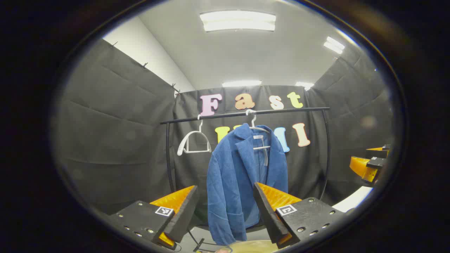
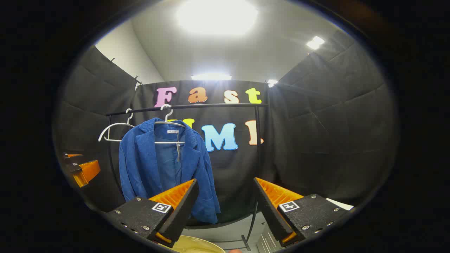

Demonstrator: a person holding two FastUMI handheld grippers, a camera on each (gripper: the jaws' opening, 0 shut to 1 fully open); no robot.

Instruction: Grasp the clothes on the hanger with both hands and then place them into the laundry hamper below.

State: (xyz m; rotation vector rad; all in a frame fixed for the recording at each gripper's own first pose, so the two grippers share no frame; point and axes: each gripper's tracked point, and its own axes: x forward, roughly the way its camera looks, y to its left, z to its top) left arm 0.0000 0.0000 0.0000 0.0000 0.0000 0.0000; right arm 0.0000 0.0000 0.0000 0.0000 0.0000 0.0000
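Both grippers' jaws gape wide, empty, short of the blue jacket (image 1: 242,179).

left gripper (image 1: 225,207) and right gripper (image 2: 225,205) bodies: black angular blocks showing silver screws, each wearing small square black-and-white marker tags.

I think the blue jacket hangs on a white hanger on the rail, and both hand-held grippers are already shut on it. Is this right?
Not quite. The blue jacket does hang on a white hanger on the rail, but neither gripper is shut on it. In the left gripper view the left hand-held gripper is open and short of the cloth; in the right gripper view the right hand-held gripper is open too.
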